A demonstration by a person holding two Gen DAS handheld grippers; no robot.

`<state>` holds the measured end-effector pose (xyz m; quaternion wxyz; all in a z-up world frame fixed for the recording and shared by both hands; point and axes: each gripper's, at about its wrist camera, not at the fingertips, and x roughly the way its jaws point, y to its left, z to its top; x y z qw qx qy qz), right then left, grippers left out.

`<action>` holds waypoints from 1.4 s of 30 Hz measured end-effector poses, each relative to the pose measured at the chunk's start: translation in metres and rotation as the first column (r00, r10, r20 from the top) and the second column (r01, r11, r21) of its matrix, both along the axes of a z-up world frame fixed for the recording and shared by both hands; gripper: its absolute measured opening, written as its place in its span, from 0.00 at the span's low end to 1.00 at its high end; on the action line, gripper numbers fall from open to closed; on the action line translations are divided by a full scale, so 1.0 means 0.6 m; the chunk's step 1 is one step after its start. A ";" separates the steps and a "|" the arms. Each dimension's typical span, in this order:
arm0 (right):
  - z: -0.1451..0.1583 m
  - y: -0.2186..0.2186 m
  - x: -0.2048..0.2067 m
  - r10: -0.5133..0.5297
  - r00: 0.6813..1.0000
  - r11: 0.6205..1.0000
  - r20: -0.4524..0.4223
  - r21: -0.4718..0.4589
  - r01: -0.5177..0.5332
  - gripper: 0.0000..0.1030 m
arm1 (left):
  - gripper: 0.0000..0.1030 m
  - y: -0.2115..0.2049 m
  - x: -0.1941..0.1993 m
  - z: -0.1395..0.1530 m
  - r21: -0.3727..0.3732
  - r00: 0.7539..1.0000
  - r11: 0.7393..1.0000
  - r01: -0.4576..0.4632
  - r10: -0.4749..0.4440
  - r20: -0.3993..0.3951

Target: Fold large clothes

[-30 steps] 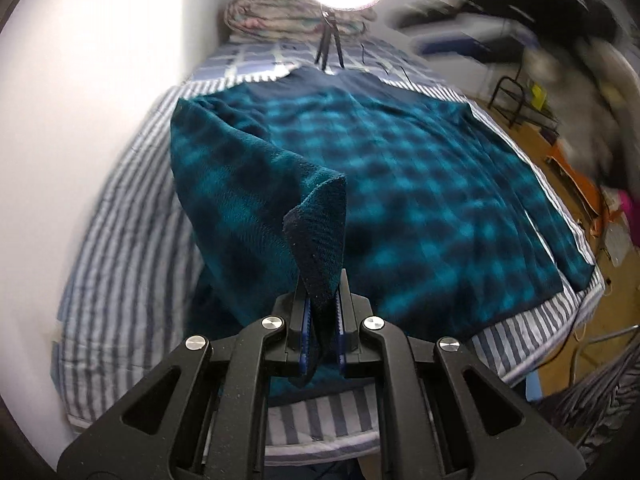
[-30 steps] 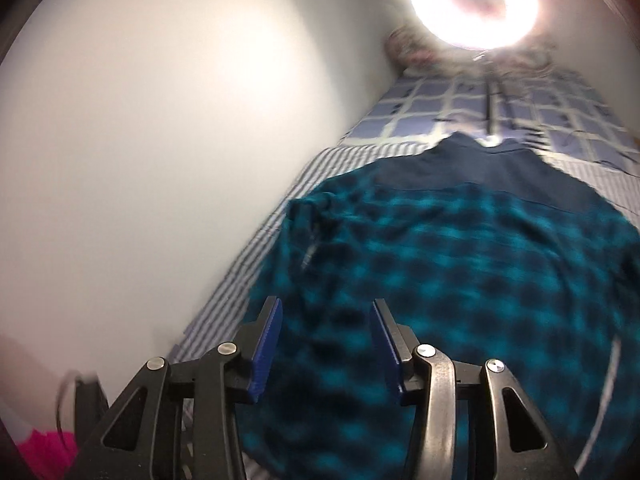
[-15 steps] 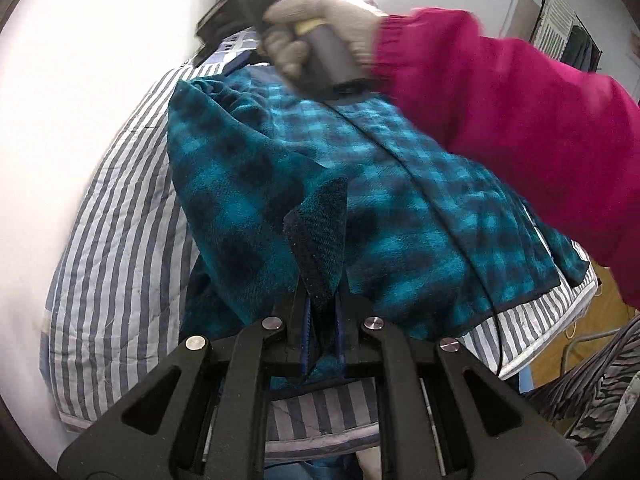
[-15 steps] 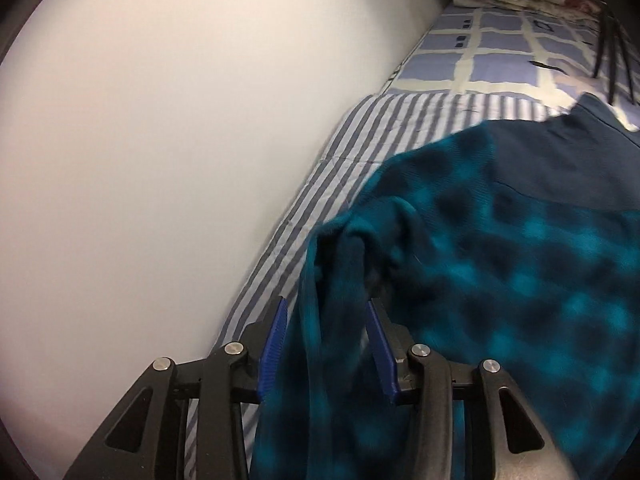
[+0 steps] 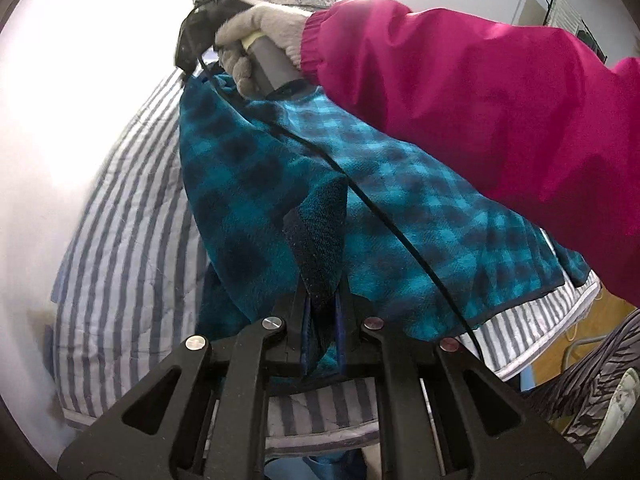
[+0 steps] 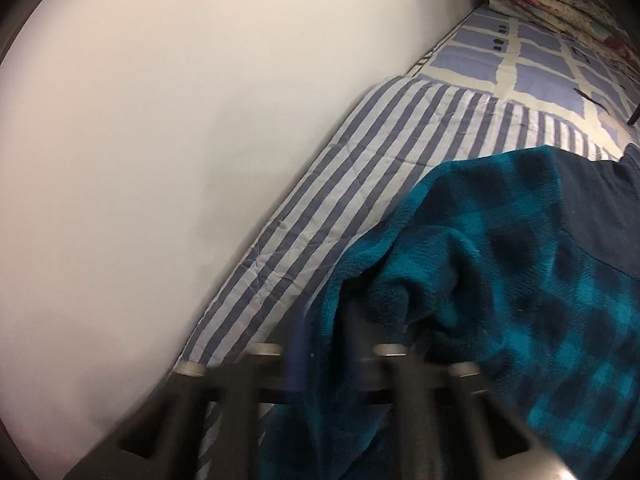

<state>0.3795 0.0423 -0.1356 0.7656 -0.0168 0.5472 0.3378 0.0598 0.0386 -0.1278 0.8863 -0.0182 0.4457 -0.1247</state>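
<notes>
A large teal and navy plaid fleece shirt lies spread on a striped bed. My left gripper is shut on the shirt's sleeve cuff and holds it up over the near edge. My right gripper shows in the left wrist view at the shirt's far left shoulder, held by a gloved hand in a magenta sleeve. In the right wrist view that gripper is blurred, and a fold of the shirt sits between its narrow-set fingers.
The striped sheet runs along a white wall on the left. A checked blanket and a folded floral quilt lie at the bed's head. A black cable trails across the shirt. Floor and clutter are at the right.
My right gripper has moved down to the shirt's left shoulder edge and closed its fingers in around a fold. My left gripper keeps its hold on the cuff.
</notes>
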 end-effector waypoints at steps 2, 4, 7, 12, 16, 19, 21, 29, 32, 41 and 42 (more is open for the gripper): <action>0.014 -0.010 0.003 -0.013 1.000 1.000 0.007 0.022 0.012 0.00 | 0.07 0.005 0.000 -0.003 0.014 1.000 1.000 -0.007 0.007 0.004; 0.047 -0.034 0.003 -0.024 0.999 0.999 0.037 0.046 0.022 0.00 | 0.07 0.012 0.000 -0.007 0.018 1.000 1.000 -0.012 0.012 0.003; 0.092 -0.095 0.002 -0.061 0.995 0.996 0.080 0.073 0.055 0.00 | 0.07 0.010 -0.006 -0.006 0.033 1.000 0.999 -0.003 0.002 0.011; 0.090 -0.259 -0.004 -0.204 0.978 0.974 0.038 0.109 0.199 0.00 | 0.07 -0.016 -0.028 0.001 0.067 0.997 0.996 0.060 -0.063 0.043; 0.020 -0.344 -0.018 -0.255 0.966 0.967 -0.034 0.013 0.256 0.00 | 0.07 -0.045 -0.046 -0.003 0.103 0.991 0.987 0.127 -0.131 0.037; -0.012 -0.355 -0.033 -0.239 0.971 0.963 -0.015 -0.133 0.235 0.07 | 0.11 -0.061 -0.054 -0.013 0.113 0.985 0.978 0.174 -0.174 -0.008; -0.004 -0.354 -0.036 -0.215 0.976 0.958 0.029 -0.185 0.217 0.17 | 0.23 -0.068 -0.066 -0.015 0.106 0.978 0.972 0.208 -0.207 -0.028; 0.094 -0.271 -0.060 -0.038 0.985 0.989 0.171 -0.135 0.062 0.30 | 0.53 0.017 -0.085 -0.023 -0.069 0.995 0.998 0.013 -0.019 -0.093; 0.093 -0.219 -0.063 -0.001 0.985 0.992 0.173 -0.126 0.023 0.33 | 0.53 0.055 -0.064 -0.054 -0.206 0.980 0.971 -0.121 0.083 -0.182; 0.051 -0.112 -0.041 0.008 0.985 0.984 0.173 -0.177 0.023 0.46 | 0.39 0.057 -0.022 -0.112 -0.317 0.950 0.921 -0.224 0.135 -0.280; 0.049 -0.103 -0.037 0.001 0.985 0.983 0.173 -0.183 0.031 0.47 | 0.38 0.056 -0.021 -0.115 -0.313 0.950 0.923 -0.224 0.136 -0.281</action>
